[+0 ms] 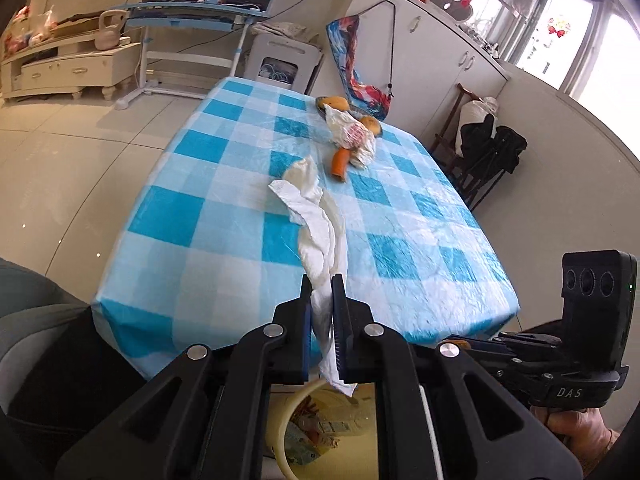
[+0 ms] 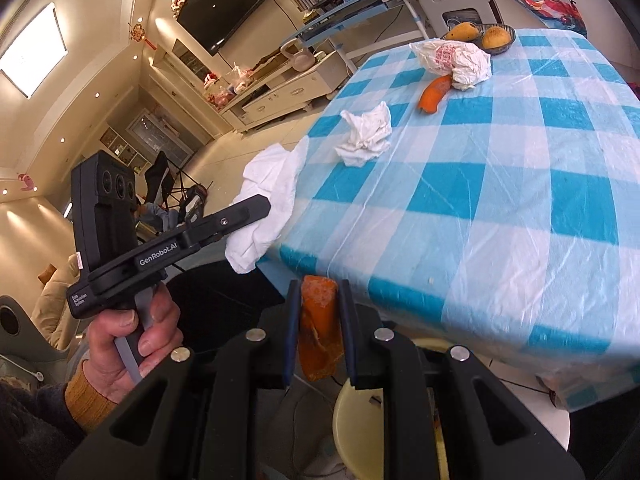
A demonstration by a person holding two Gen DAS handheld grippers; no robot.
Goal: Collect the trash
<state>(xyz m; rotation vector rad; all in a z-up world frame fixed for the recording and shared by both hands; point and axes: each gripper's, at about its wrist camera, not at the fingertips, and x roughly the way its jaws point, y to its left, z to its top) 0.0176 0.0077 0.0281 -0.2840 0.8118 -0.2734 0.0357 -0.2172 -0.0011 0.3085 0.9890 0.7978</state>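
My left gripper (image 1: pixel 321 286) is shut on a crumpled white tissue (image 1: pixel 316 232), held just off the near edge of the checkered table (image 1: pixel 224 216); it also shows in the right wrist view (image 2: pixel 264 208). My right gripper (image 2: pixel 319 292) is shut on an orange peel piece (image 2: pixel 320 328) below the table's edge. A cream trash bin (image 1: pixel 288 432) sits under both grippers, with litter inside; its rim shows in the right wrist view (image 2: pixel 352 428). On the table lie another crumpled tissue (image 2: pixel 366 134), an orange peel (image 2: pixel 434 94) and a crumpled plastic bag (image 2: pixel 452 60).
A dark bowl with mangoes (image 2: pixel 486 36) stands at the table's far end. A folded chair with dark clothes (image 1: pixel 484 152) stands right of the table. A desk (image 1: pixel 192 16) and a low cabinet (image 1: pixel 68 68) line the far wall.
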